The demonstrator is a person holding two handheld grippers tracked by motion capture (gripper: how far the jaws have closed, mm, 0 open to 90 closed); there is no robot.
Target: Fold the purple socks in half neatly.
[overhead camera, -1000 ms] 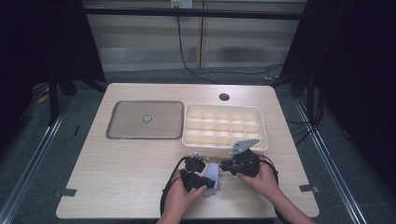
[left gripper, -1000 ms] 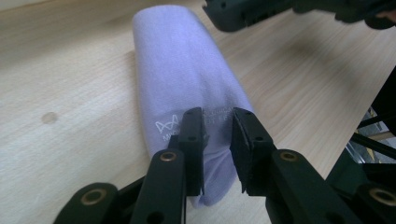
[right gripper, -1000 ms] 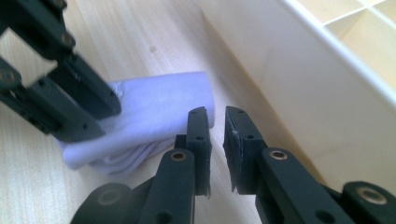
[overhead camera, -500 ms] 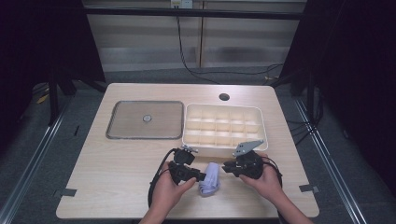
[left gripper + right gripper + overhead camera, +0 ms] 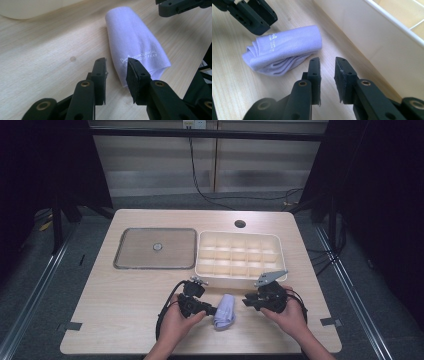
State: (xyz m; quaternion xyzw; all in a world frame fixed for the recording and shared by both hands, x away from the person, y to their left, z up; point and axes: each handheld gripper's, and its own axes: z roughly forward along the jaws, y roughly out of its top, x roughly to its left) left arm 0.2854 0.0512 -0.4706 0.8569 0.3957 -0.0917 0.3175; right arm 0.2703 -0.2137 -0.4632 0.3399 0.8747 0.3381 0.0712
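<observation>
Near the front edge of the surface (image 5: pixel 125 320), my left hand-held gripper (image 5: pixel 212 310), jaws slightly parted and empty, nearly touches a folded lilac cloth (image 5: pixel 225 311) lying before the divided tray (image 5: pixel 240 279); soft and light, it probably pinches best at its layered end, while my right hand-held gripper (image 5: pixel 246 301) waits likewise parted, empty.

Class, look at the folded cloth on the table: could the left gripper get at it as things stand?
Probably yes. The left gripper is open and right at the near end of the cloth, with only bare table between; the right gripper sits apart on the other side.
</observation>
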